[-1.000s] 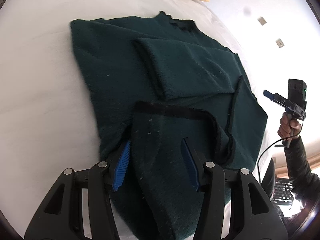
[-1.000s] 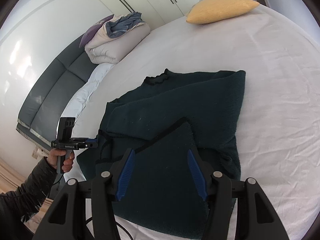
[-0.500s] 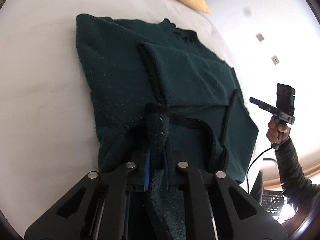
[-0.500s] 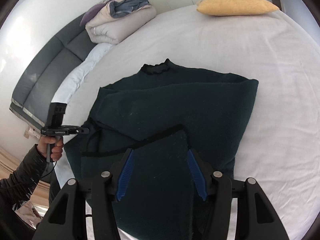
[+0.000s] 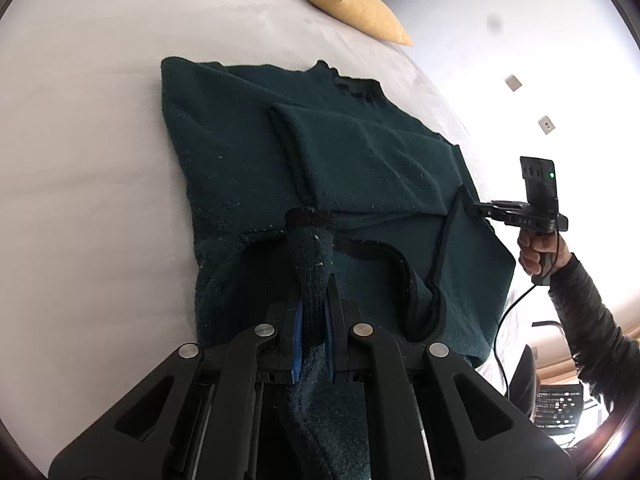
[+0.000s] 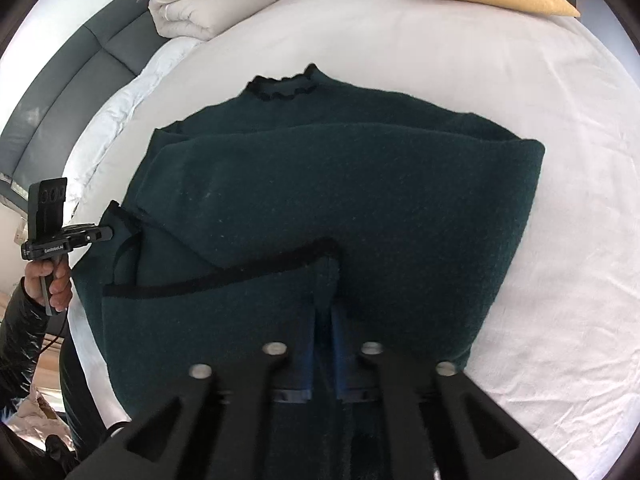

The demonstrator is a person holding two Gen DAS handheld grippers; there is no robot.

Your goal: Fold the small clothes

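On the white bed [image 5: 80, 200], both grippers' fingers [image 5: 298, 332] clench the green sweater's [image 6: 360, 184] hem.

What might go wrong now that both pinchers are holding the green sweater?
1. The left gripper pinches only a bunched ridge near the sweater hem, so it might slip out.
2. Lifting could undo the sleeve folded on top.
3. The right gripper grips elsewhere; uneven pulling might skew the fold.

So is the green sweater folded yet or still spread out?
Partly folded: the green sweater has its sleeves laid across the body, and its hem is pinched up, not yet folded over.
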